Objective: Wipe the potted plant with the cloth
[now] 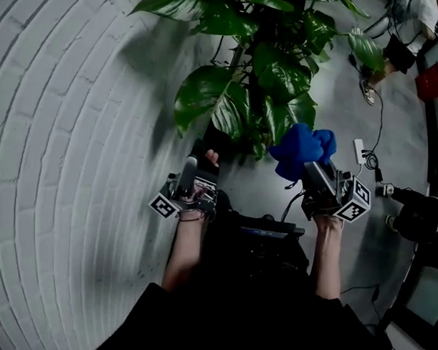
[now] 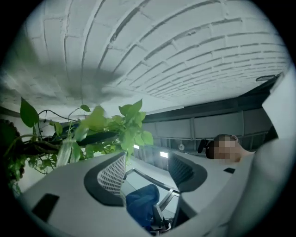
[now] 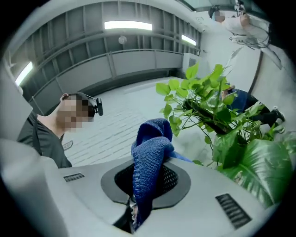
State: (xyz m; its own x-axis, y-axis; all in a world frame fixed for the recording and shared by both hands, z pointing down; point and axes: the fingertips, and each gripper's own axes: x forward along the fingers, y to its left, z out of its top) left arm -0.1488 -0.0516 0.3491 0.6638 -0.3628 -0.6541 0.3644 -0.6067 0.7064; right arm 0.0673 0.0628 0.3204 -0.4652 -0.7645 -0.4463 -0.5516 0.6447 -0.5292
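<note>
The potted plant with broad glossy green leaves stands just ahead of both grippers in the head view. My right gripper is shut on a bunched blue cloth, held up against the lower leaves. In the right gripper view the cloth stands up out of the closed jaws of the right gripper, with leaves to the right. My left gripper is below the left leaves. In its own view the left gripper is open and empty. Beyond the gap shows the cloth, and leaves at the left.
A white brick wall curves along the left. On the grey floor at the right lie a white adapter with cables, dark equipment and a red object. A person is at the far top right.
</note>
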